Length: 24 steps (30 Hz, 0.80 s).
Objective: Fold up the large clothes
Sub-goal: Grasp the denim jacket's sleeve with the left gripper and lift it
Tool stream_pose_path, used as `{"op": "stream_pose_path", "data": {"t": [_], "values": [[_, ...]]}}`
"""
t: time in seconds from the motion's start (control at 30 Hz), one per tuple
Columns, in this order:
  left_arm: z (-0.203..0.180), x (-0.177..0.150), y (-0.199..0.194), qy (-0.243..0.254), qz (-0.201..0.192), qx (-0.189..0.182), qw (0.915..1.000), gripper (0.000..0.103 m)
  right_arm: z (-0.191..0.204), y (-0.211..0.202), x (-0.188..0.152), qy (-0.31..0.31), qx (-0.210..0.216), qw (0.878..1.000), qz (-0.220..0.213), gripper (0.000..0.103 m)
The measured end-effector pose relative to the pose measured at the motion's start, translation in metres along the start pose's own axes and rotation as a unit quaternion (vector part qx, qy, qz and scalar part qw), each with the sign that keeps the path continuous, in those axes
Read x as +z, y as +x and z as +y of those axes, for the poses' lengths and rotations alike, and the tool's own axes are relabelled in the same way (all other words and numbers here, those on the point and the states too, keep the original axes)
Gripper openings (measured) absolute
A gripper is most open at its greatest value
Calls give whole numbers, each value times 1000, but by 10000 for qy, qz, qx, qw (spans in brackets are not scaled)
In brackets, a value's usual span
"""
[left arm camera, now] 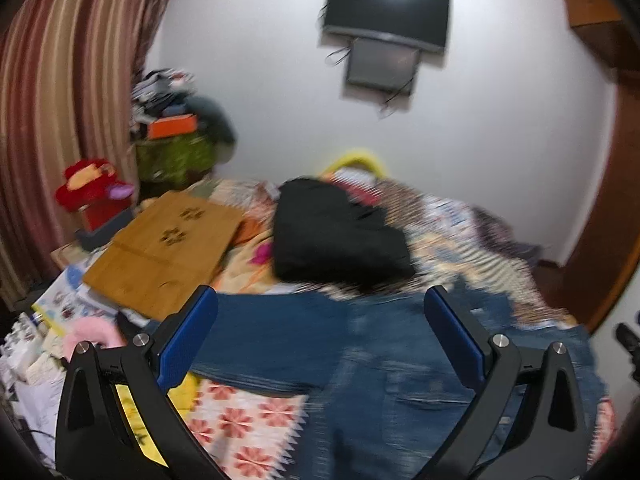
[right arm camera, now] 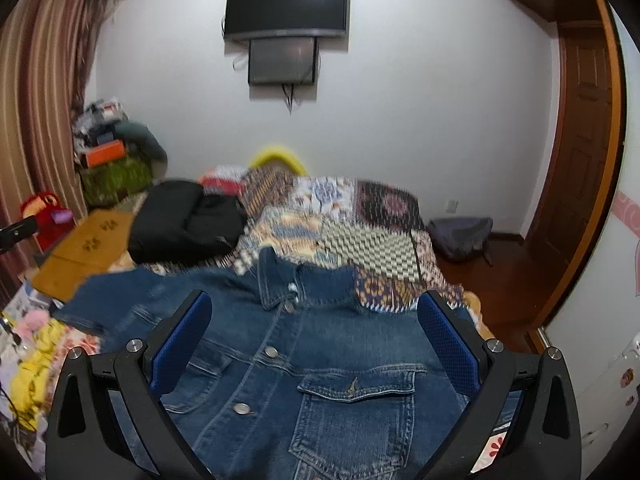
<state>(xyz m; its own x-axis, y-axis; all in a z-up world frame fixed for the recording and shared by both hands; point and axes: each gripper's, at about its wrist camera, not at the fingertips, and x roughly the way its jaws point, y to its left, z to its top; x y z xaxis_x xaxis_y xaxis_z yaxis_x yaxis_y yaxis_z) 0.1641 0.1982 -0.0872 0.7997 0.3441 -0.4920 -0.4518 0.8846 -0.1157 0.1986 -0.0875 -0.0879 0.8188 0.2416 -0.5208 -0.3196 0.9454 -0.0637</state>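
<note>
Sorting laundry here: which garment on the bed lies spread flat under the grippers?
The blue denim jacket, spread front-up with its collar away; the black garment sits bundled farther back.

Denim jacket (right arm camera: 304,360) spread face-up on the bed (right arm camera: 360,240), collar (right arm camera: 304,284) toward the far wall, one sleeve (right arm camera: 120,300) stretched out leftward. Beyond the collar, patchwork bedspread (right arm camera: 340,216) running to the bed's far end. Behind the jacket and to its left, a backpack (right arm camera: 184,224) lying on the bed; left of that, a wooden board (right arm camera: 84,248) laid flat. Further left, against the curtain (right arm camera: 36,100), a plush toy (right arm camera: 44,208), with a heap of boxes and clothes (right arm camera: 112,148) in the corner behind it. On the far wall, a television (right arm camera: 286,6) with a smaller screen (right arm camera: 282,60) directly beneath. On the floor right of the bed, a bag (right arm camera: 460,236), near the door (right arm camera: 580,152).
</note>
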Motion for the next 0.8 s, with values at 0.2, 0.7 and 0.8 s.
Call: {"op": "stream_pose_path", "data": {"t": [0.2, 0.7, 0.8], "values": [[50, -22, 66, -276, 711, 514, 9958, 103, -7, 39, -8, 177, -44, 9985, 514, 102], [193, -102, 154, -3203, 2285, -281, 9189, 103, -12, 91, -26, 390, -96, 9896, 1380, 102], [207, -111, 162, -3477, 2363, -387, 9065, 101, -12, 96, -27, 395, -105, 9885, 1457, 102]]}}
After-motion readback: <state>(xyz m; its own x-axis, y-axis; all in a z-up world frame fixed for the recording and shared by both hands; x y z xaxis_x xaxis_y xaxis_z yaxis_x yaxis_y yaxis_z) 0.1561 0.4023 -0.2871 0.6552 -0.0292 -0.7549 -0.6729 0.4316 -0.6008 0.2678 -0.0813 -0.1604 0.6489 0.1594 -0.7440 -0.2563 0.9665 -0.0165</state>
